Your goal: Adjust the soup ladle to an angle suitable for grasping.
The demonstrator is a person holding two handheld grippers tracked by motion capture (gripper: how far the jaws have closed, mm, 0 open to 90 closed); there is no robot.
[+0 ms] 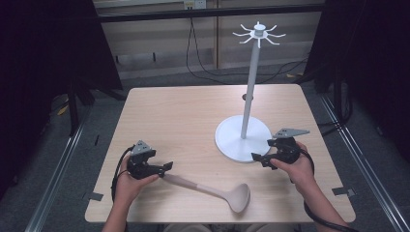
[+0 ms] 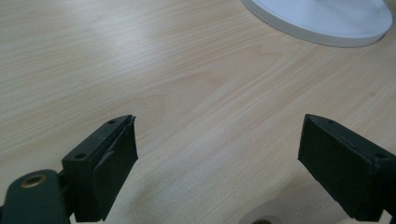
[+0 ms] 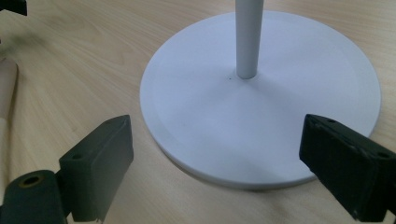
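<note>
Left gripper (image 1: 168,166) hovering jaws wide, nothing between, at handle end of ladle (image 1: 212,190) lying along tabletop's (image 1: 183,111) near edge. Ladle looking light, stiff, smooth; gripping mid-handle seeming safest. Right gripper (image 1: 257,157) gaping empty beside white stand (image 1: 243,136) base.
</note>
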